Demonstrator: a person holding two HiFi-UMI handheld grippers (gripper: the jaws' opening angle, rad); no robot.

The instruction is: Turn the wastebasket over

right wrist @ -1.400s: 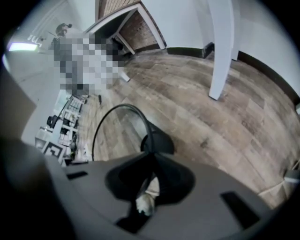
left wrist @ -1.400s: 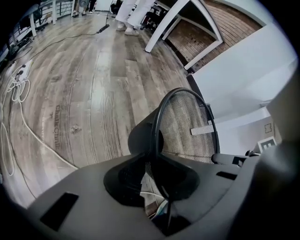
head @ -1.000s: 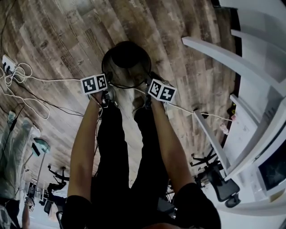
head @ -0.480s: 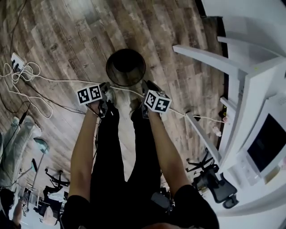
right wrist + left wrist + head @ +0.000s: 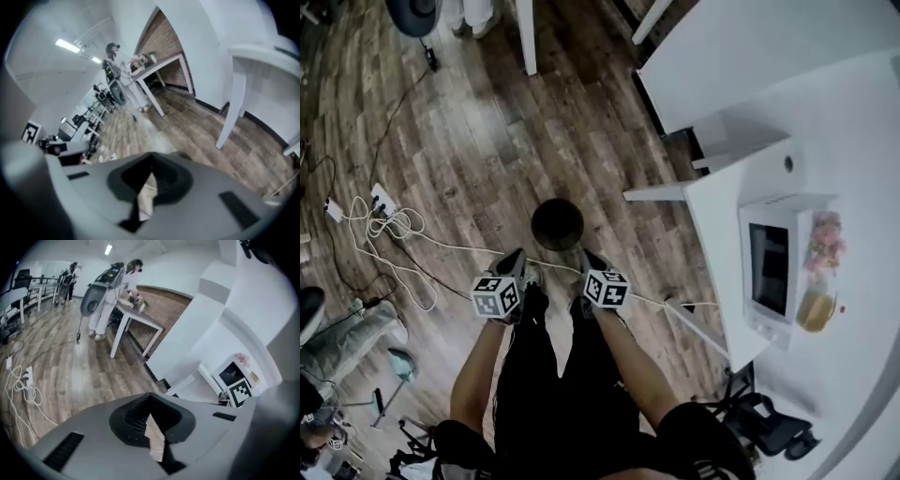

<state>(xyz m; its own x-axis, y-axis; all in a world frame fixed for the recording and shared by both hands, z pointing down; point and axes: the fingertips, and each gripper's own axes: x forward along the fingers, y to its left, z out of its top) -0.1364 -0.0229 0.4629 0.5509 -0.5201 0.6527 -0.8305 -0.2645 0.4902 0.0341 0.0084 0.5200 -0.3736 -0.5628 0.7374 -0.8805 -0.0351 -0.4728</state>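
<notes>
Standing on the wooden floor (image 5: 487, 122), the black wastebasket (image 5: 558, 223) shows as a dark round shape just in front of the person's feet; which end of it is up I cannot tell from above. Both grippers are held above it and apart from it, one at each side, and neither touches it. The left gripper (image 5: 512, 262) has just been closing its jaws, and in its own view they are now pressed together with nothing between them. The right gripper (image 5: 590, 262) has done the same: its jaws are clenched on empty air. A white cable (image 5: 441, 246) runs over the floor from a power strip (image 5: 384, 200) and passes near the basket. On the right a white desk (image 5: 862, 169) carries a white screen (image 5: 772, 265).
</notes>
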